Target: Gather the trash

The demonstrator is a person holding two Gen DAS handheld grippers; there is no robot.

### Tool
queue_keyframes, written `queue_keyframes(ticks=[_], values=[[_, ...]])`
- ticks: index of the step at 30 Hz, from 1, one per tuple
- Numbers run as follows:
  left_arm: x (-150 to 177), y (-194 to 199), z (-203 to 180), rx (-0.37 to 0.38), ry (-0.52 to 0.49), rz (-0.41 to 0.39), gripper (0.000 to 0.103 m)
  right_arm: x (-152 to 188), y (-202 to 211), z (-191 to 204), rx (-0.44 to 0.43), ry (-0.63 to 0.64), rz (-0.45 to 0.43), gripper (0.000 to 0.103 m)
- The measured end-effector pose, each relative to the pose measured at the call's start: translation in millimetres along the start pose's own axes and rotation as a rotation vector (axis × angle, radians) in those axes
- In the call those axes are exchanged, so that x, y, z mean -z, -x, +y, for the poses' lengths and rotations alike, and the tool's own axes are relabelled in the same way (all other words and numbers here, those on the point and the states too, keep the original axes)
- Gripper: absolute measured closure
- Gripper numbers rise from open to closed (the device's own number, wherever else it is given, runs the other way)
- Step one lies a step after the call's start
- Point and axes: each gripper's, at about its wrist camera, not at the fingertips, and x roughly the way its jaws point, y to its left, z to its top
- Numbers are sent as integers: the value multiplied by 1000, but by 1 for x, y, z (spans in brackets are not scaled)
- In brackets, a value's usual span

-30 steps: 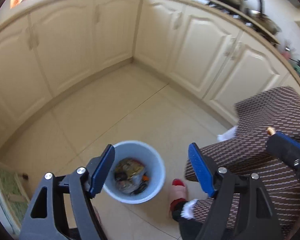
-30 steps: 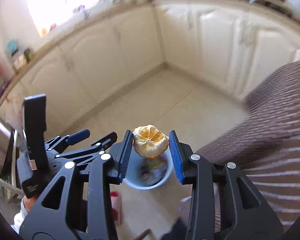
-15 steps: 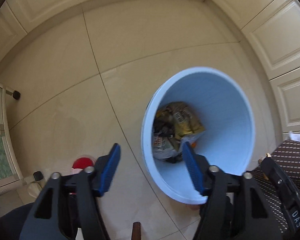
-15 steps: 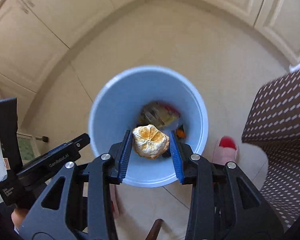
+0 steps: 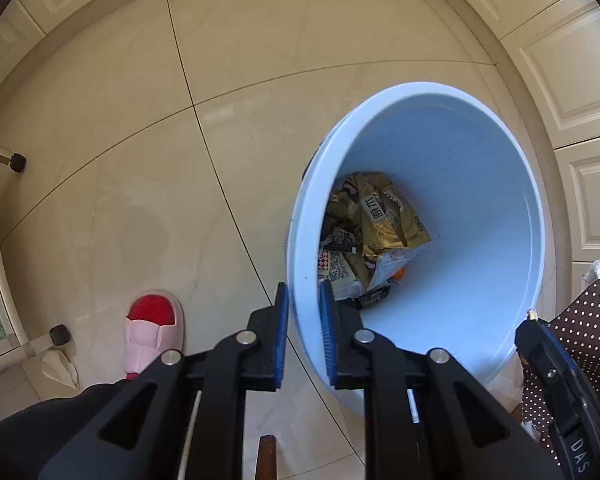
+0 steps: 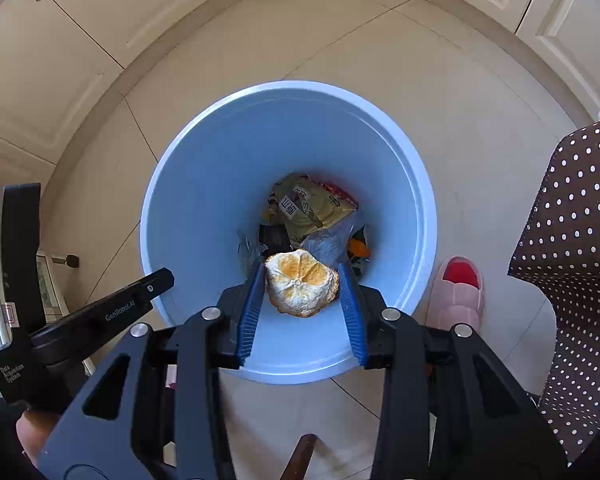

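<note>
A light blue bin stands on the tiled floor with crumpled snack wrappers at its bottom. My left gripper points straight down and its jaws are closing on the bin's near rim, one blue pad outside the wall and one inside. In the right wrist view the bin lies directly below. My right gripper is shut on a dried orange peel, which hangs over the bin's mouth above the wrappers.
A pink slipper with a red sock stands left of the bin. Brown dotted fabric fills the right side. Cream cabinets ring the floor. A crumpled tissue lies by black-footed metal legs.
Both grippers dropped from high above the floor to the bin. The left jaws narrowed from wide apart to the bin's rim. The right one kept hold of the orange peel.
</note>
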Motion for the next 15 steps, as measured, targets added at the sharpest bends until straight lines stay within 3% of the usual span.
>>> queue_keyframes(ticks=[9, 15], values=[[-2, 2, -8, -18, -5, 5, 88, 0, 15, -2, -11, -12, -46, 64], [-5, 8, -9, -35, -7, -3, 84, -1, 24, -4, -1, -14, -60, 56]])
